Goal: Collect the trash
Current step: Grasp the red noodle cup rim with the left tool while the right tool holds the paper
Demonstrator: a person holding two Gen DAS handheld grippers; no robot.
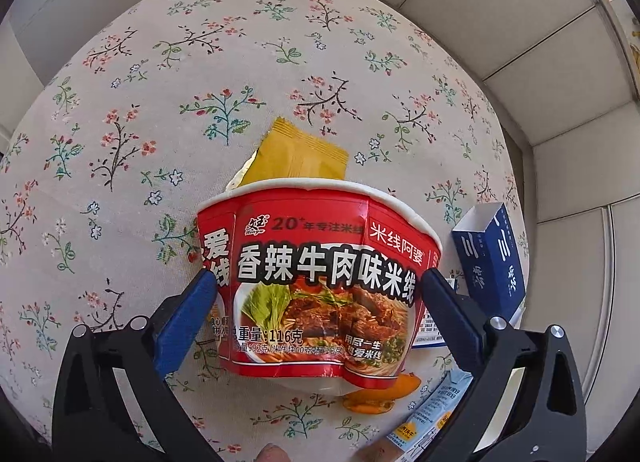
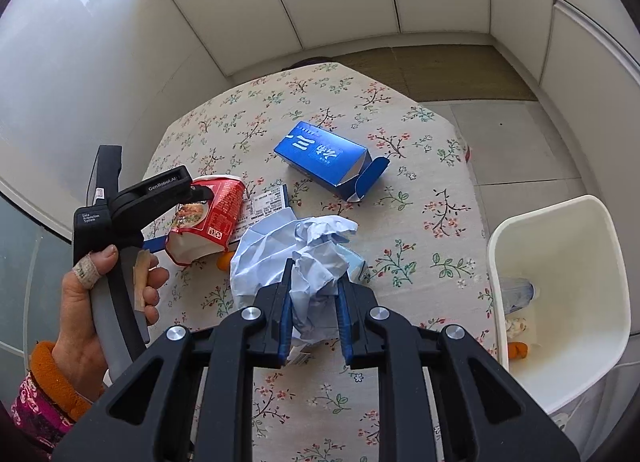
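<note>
I am midway through clearing the table (image 2: 420, 190): both grippers are loaded and nothing has gone to the bin (image 2: 560, 302) on this trip, though it already holds a few scraps at its bottom. My left gripper (image 1: 318, 282) has its blue pads pressed on opposite sides of the red cup (image 1: 320, 282), jaws spread wide around its body. In the right view the cup looks lifted clear of the cloth and tipped over, its white rim aimed toward the left gripper and its base toward the table's middle, so its axis runs slantwise rather than upright. A yellow sachet (image 1: 298, 156) pokes out of its mouth in the left view. My right gripper (image 2: 312, 302) is closed narrow on the crumpled paper (image 2: 296, 258), a loose pale-blue wad with no clear long axis; I cannot tell whether it is off the cloth. The bin stands beside the table on my right, mouth open. I judge the next move to be carrying the paper across and releasing it over the bin, then bringing the cup after it, keeping the cup's mouth up enough that the sachet stays in. The blue box (image 2: 328, 158), lying flat with its open flap toward the bin, waits behind, along with an orange bit (image 2: 225, 261) under the cup.
</note>
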